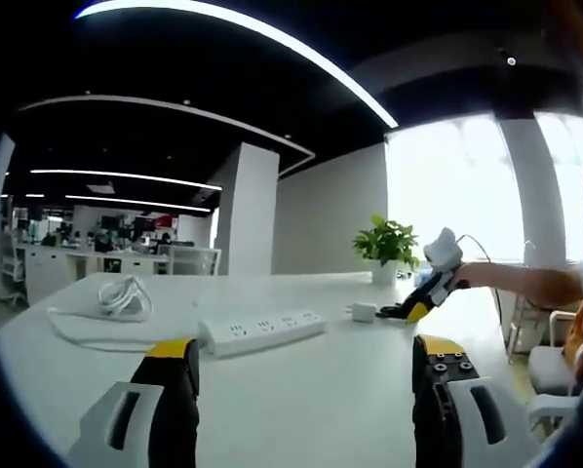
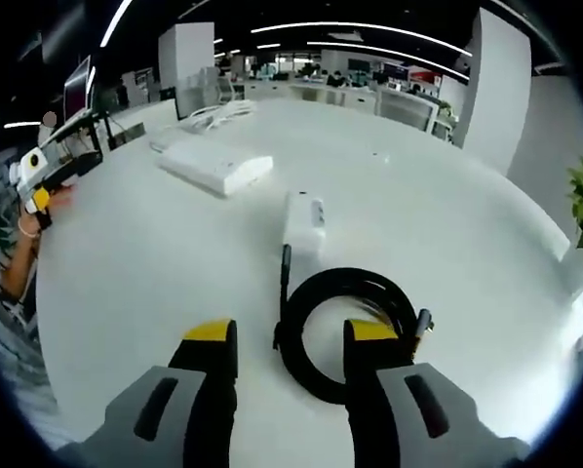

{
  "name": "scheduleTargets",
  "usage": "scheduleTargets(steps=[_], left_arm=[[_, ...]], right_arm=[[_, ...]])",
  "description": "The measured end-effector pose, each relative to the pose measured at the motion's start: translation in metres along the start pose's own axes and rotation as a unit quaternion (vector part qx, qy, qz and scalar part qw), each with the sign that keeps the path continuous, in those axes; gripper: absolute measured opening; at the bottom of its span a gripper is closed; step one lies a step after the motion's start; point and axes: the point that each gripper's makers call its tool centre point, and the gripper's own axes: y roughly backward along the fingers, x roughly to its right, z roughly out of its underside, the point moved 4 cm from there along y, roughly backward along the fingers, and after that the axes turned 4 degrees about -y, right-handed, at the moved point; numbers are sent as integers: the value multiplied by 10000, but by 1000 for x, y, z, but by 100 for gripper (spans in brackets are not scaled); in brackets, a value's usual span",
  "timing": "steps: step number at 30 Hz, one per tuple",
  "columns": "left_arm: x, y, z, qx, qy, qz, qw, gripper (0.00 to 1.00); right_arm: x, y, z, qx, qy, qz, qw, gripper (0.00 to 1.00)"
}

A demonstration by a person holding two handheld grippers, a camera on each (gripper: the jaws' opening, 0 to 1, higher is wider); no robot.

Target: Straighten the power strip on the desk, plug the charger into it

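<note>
The white power strip (image 1: 262,331) lies at a slant on the white desk (image 1: 321,409), beyond my left gripper (image 1: 306,356), whose jaws stand wide open with nothing between them. The small white charger (image 1: 363,312) rests to the strip's right, and my right gripper (image 1: 408,313) hovers just beside it. In the right gripper view the charger (image 2: 304,219) lies ahead, with its black cable coil (image 2: 345,331) on the desk (image 2: 447,195) under the open right gripper (image 2: 291,336). The power strip (image 2: 216,164) is further back on the left. The left gripper (image 2: 43,180) shows at the left edge.
The strip's white cord lies bundled (image 1: 124,295) at the far left of the desk. A potted plant (image 1: 387,244) stands at the back edge by the window. A person's forearm (image 1: 525,283) reaches in from the right. Office desks and chairs (image 1: 189,258) sit behind.
</note>
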Motion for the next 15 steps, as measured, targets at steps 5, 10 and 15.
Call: scheduleTargets(steps=[5, 10, 15], left_arm=[[0, 0, 0, -3, -13, 3, 10000, 92], [1, -1, 2, -30, -20, 10, 10000, 92], [1, -2, 2, -25, -22, 13, 10000, 91]], right_arm=[[0, -1, 3, -75, -33, -40, 10000, 40], [1, -2, 4, -155, -55, -85, 9998, 36], [4, -4, 4, -220, -57, -132, 9997, 34]])
